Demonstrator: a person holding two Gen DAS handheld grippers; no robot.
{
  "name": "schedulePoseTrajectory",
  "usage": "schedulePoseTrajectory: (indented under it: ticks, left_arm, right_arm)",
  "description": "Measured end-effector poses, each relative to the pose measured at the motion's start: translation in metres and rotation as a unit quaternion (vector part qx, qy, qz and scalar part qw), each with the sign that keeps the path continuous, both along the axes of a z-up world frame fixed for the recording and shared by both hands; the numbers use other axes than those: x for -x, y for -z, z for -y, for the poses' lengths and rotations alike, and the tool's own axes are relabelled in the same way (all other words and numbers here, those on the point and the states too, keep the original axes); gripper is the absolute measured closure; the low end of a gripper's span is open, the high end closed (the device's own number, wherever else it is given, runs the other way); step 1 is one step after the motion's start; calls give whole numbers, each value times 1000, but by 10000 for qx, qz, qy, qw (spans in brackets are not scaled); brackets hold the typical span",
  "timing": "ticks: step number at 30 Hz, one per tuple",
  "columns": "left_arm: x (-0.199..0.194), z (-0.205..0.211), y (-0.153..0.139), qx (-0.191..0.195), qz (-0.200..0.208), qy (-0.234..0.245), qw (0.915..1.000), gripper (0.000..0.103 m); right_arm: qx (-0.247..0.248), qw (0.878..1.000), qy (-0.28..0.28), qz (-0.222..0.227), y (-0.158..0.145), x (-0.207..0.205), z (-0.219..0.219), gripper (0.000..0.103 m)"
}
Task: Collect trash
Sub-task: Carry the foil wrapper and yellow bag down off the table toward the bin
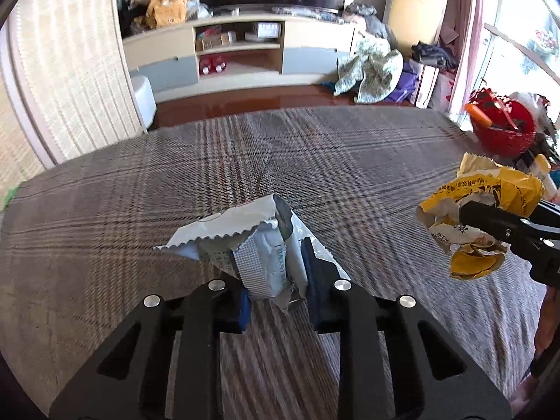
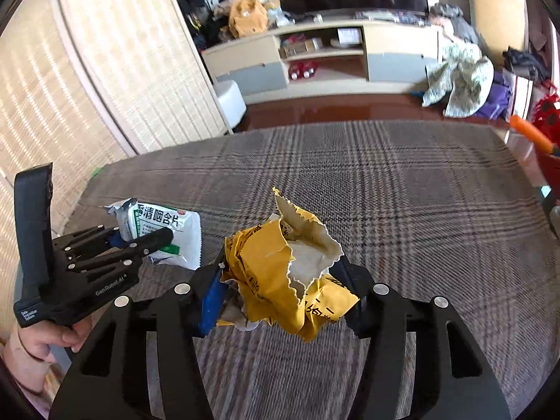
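Both claws carry trash above the plaid rug (image 1: 140, 182) — left claw (image 1: 276, 301) clamped on a white wrapper (image 1: 245, 245), right claw (image 2: 283, 297) on a crumpled yellow bag (image 2: 280, 266) — pinched for carrying off.

Black gripper (image 2: 280, 290), blue pads (image 2: 211, 302)

red basket (image 2: 549, 161) cut off, right edge
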State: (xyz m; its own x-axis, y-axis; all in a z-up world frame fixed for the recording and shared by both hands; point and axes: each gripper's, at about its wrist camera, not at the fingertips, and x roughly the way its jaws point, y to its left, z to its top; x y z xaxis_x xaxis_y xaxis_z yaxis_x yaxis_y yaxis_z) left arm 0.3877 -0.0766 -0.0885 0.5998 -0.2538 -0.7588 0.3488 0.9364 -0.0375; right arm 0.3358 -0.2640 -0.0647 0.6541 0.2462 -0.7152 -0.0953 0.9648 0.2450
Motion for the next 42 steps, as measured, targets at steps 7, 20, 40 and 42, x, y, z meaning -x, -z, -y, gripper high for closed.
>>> schedulePoseTrajectory:
  ticks: [7, 20, 40, 42]
  left_arm:
    - [87, 4, -42, 32, 346, 49, 9994, 81]
    - [280, -3, -57, 268, 604, 341, 9972, 81]
    - [390, -33, 72, 499, -415, -222, 9976, 80]
    - [391, -35, 88, 581, -608, -276, 9961, 80]
  right_arm:
    - [95, 9995, -43, 289, -25, 81, 2, 47]
    - [117, 9985, -405, 354, -22, 235, -10, 46]
    - [138, 9977, -575, -330, 70, 341, -56, 46]
    - [164, 9975, -545, -418, 80, 342, -60, 46]
